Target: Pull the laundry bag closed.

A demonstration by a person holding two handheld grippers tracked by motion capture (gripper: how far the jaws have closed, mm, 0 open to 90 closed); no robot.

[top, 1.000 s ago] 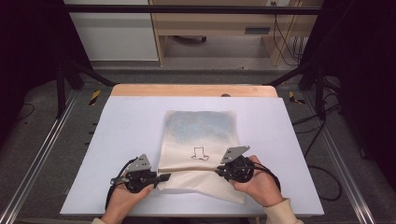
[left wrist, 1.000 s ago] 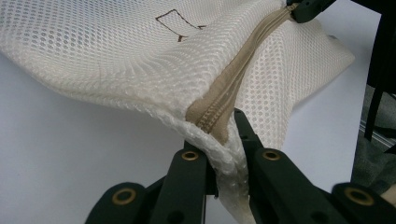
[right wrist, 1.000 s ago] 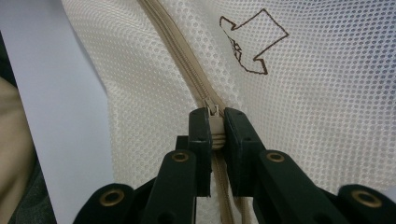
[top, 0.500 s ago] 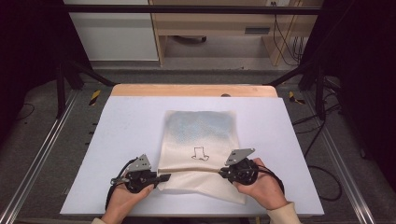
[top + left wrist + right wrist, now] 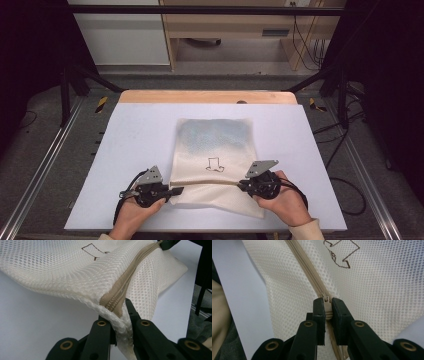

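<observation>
The mesh laundry bag (image 5: 214, 160) lies flat on the white table (image 5: 135, 135), its long axis running from the person's edge toward the far wooden strip, and everything here is best placed against its zipper (image 5: 207, 183), the tan line crossing the bag's near end from side to side.

At the zipper's left end the left gripper (image 5: 119, 320) has its jaws clenched on the bag's corner, where the tape meets the seam. That looks like an anchor: with this end pinned and lifted a little, the zipper is kept taut and straight instead of bunching.

At the zipper's right end the right gripper (image 5: 327, 308) is clamped on the zipper pull (image 5: 327, 305), a small pale tab pinched between the pads. The teeth beyond it appear closed, though the angle is too shallow to be sure. Holding both ends in opposition suggests the pull is about to be drawn along the line toward the anchored corner.

The printed brown outline (image 5: 215, 164) sits just beyond the zipper's middle, toward the far end, where something bluish shows dimly through the mesh
</observation>
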